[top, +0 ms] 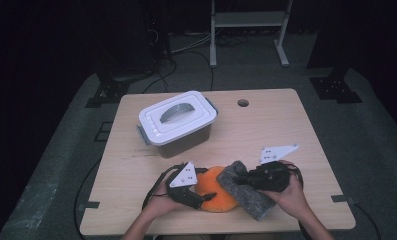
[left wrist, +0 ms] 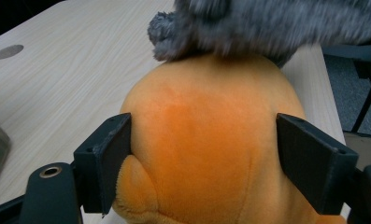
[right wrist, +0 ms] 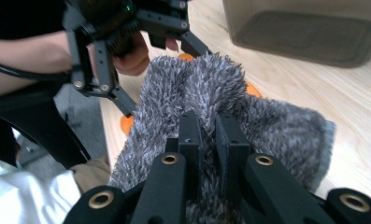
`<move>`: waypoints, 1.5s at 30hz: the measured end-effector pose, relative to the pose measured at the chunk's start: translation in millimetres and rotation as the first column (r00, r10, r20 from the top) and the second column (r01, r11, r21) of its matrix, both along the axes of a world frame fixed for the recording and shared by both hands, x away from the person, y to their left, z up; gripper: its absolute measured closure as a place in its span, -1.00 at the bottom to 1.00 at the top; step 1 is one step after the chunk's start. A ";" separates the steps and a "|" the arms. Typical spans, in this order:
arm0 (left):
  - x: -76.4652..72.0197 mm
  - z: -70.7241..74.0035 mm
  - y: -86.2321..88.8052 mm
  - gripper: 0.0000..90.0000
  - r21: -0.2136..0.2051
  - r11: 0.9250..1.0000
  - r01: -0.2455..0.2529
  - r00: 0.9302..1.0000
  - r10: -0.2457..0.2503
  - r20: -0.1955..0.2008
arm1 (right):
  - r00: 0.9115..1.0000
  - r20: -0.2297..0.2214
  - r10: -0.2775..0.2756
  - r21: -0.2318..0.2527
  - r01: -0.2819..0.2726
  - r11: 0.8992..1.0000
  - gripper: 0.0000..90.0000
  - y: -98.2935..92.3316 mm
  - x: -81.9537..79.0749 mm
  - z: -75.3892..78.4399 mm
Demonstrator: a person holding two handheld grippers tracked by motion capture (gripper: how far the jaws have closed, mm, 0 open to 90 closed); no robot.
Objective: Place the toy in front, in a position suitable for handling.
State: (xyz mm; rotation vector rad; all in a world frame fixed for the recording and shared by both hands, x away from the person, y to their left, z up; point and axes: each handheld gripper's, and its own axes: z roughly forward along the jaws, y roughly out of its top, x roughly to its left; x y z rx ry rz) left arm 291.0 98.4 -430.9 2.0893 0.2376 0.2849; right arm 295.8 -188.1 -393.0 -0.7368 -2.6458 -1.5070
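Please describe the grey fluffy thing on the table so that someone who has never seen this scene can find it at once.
Start at the white-lidded box on the wooden table, then come to the near edge. There the grey fluffy cloth lies beside an orange plush toy, pinched in the right tongs. Its shaggy grey pile sets it apart from the smooth orange toy, gripped by the left tongs.

A light wooden table (top: 286, 130) with a small round hole (top: 243, 103) near its far edge is seen. A translucent grey plastic box (top: 182, 140) with a white handled lid (top: 177, 116) is placed on it. A white metal frame (top: 248, 20) stands on the floor beyond.
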 end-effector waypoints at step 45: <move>7.0 -6.1 13.2 -0.50 0.022 1.000 0.001 0.999 0.000 -0.054 | 0.999 0.011 -0.042 -0.067 0.042 0.997 0.72 -9.1 -0.8 -24.4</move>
